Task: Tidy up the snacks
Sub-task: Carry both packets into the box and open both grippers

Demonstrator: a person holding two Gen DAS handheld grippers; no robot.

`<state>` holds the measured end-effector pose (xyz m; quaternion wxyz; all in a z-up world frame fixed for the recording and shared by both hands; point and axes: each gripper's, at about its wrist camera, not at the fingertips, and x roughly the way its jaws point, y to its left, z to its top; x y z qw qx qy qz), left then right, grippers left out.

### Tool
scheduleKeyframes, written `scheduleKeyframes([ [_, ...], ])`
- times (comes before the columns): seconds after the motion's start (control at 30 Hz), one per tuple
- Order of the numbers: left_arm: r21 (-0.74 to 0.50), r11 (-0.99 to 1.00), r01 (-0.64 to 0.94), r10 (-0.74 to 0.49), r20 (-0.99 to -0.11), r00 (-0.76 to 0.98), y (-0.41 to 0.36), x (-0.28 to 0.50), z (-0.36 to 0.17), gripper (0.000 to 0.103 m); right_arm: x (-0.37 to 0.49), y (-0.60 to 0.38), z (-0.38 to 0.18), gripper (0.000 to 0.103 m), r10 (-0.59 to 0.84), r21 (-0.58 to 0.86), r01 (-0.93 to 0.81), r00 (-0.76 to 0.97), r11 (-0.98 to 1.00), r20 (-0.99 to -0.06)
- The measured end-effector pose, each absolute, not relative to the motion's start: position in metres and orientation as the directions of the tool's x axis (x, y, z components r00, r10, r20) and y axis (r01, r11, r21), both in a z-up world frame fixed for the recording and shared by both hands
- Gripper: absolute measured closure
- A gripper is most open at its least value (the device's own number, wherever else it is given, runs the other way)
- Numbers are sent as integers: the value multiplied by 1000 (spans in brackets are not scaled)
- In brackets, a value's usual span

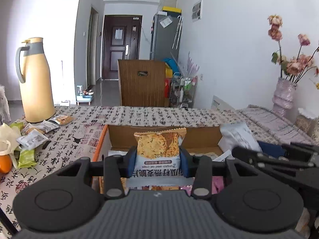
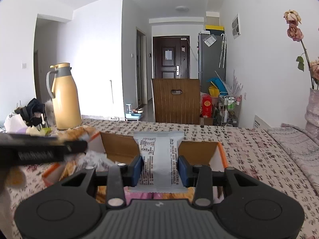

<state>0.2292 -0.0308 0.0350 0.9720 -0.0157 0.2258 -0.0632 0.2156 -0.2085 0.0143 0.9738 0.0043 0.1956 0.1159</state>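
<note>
My left gripper (image 1: 158, 162) is shut on an orange oat crisp packet (image 1: 159, 145), held upright over an open cardboard box (image 1: 119, 133) with an orange rim. My right gripper (image 2: 160, 169) is shut on a grey-white snack packet (image 2: 158, 155), its printed back facing the camera, above the same box (image 2: 117, 147). More packets lie inside the box under both grippers. In the left wrist view the right gripper's black body (image 1: 279, 159) shows at the right; in the right wrist view the left gripper's body (image 2: 35, 151) shows blurred at the left.
A yellow thermos jug (image 1: 35, 79) stands at the table's far left, with loose snack packets (image 1: 33, 137) and an orange (image 1: 5, 162) beside it. A vase of dried flowers (image 1: 284, 93) stands at the right. A wooden chair back (image 1: 141, 81) is behind the patterned tablecloth (image 1: 159, 115).
</note>
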Motion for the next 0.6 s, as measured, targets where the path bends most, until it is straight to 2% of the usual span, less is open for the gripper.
scheduleKeyframes([
  [0.23, -73, 993, 91, -115, -452, 885, -29, 244, 17, 59, 237, -201, -2, 65, 235, 65, -228, 895, 972, -380],
  [0.6, -153, 981, 119, -176, -448, 876, -15, 251, 8, 59, 243, -205, -18, 65, 245, 73, -235, 887, 969, -392],
])
